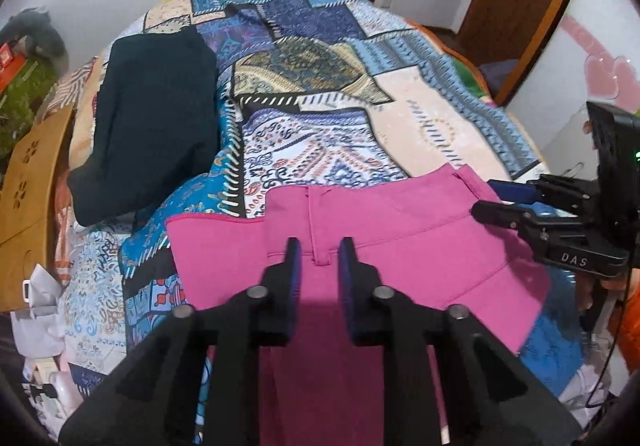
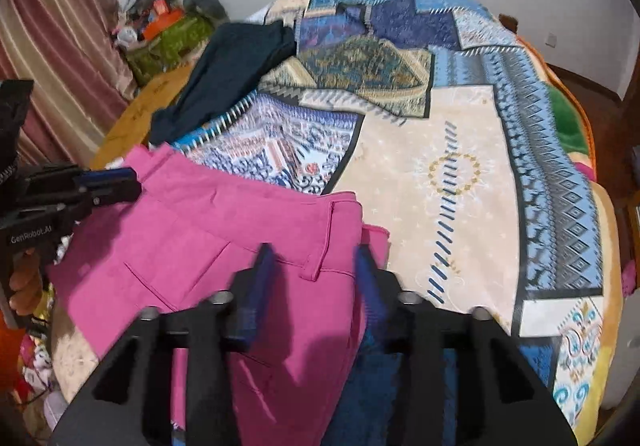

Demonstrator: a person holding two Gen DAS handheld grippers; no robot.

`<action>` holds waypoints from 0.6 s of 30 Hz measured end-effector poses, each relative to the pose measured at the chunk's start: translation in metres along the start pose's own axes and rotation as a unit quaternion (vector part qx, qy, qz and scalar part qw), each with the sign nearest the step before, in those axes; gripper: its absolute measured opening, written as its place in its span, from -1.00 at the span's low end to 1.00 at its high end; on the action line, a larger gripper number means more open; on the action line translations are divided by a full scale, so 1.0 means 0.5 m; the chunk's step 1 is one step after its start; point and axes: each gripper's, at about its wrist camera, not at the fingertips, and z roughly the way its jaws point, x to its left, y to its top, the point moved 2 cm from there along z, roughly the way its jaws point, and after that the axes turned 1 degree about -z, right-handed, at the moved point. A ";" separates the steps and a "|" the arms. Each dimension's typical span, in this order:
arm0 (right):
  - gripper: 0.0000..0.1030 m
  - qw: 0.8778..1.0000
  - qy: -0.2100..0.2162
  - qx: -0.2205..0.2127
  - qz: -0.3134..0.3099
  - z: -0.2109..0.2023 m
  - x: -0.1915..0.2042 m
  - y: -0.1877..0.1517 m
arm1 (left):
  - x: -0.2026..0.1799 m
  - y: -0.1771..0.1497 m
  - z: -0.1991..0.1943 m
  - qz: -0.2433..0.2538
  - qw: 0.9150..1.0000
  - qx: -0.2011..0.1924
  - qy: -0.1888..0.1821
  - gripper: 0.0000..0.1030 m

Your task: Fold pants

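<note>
Pink cotton pants lay waistband-up near the bed's front edge, on a blue patchwork-print bedspread, w/ the legs hanging down over that edge. Left gripper hovered over the waistband's belt loop, fingers spread apart w/ nothing between them. Right gripper hung over the pants' other waist corner, fingers also spread, holding nothing; it looked blurred in its own view. A dark navy folded garment sat toward the bedspread's far left side, well apart from the pants.
</note>
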 end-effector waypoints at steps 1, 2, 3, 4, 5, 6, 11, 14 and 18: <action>-0.39 1.000 -0.003 -0.002 -0.007 0.003 0.001 0.000 | 0.003 -0.002 0.006 -0.001 1.000 0.002 0.000 -0.77; -0.48 1.000 -0.007 -0.003 -0.015 0.006 0.001 -0.002 | 0.009 -0.004 0.012 -0.005 1.000 0.004 -0.003 -0.77; -0.51 1.000 -0.008 0.000 -0.021 0.010 -0.001 -0.004 | 0.012 -0.005 0.015 -0.008 1.000 0.006 -0.006 -0.76; -0.52 1.000 -0.005 0.003 -0.021 0.013 -0.004 -0.007 | 0.017 -0.008 0.020 -0.014 1.000 0.011 -0.011 -0.76; -0.53 1.000 -0.002 0.005 -0.019 0.016 -0.007 -0.009 | 0.021 -0.010 0.026 -0.020 1.000 0.016 -0.013 -0.76; -0.53 1.000 0.001 0.007 -0.016 0.020 -0.010 -0.013 | 0.021 -0.011 0.028 -0.021 1.000 0.017 -0.011 -0.75; -0.53 1.000 -0.002 0.007 -0.013 0.018 -0.009 -0.016 | 0.015 -0.014 0.023 -0.018 1.000 0.012 0.002 -0.72; -0.52 1.000 0.000 0.014 -0.016 0.008 -0.010 -0.012 | 0.016 -0.013 0.009 -0.018 1.000 0.009 0.000 -0.71; -0.52 0.999 -0.011 0.012 -0.030 -0.017 -0.006 -0.011 | 0.022 -0.012 -0.026 -0.017 1.000 -0.009 0.018 -0.69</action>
